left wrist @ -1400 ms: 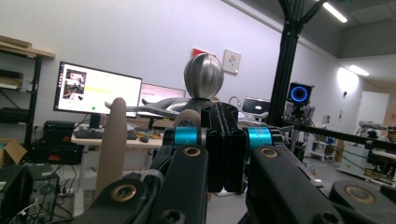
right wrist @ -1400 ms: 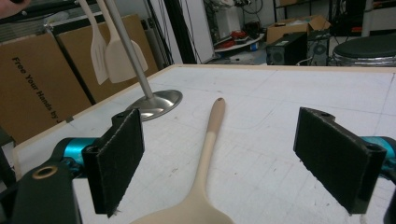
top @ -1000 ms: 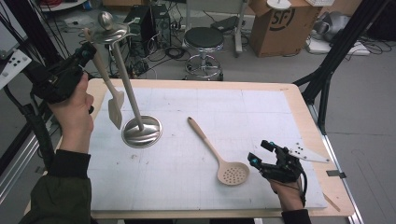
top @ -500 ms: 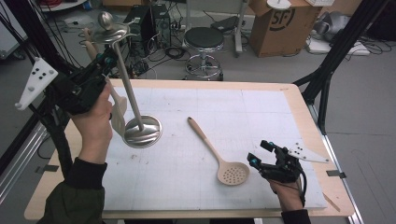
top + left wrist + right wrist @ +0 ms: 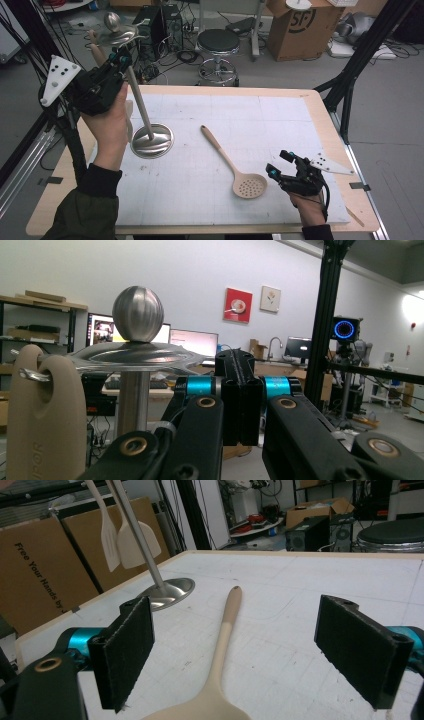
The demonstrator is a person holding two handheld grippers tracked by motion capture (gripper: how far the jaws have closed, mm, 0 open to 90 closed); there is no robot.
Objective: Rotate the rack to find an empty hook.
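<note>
- Your left gripper is up by the top of the metal utensil stand at the far left of the table, jaws pressed together with nothing between them.
- A beige handle hangs on the stand's hook, just left of those jaws.
- Your right gripper rests at the near right, jaws spread wide and empty.
- The beige slotted spoon lies flat mid-table, its bowl just left of your right gripper, handle pointing far-left toward the stand's base.

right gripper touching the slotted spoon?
Apart. The right gripper view shows the right gripper open, its pads well clear on either side of the slotted spoon lying flat on the table.
</note>
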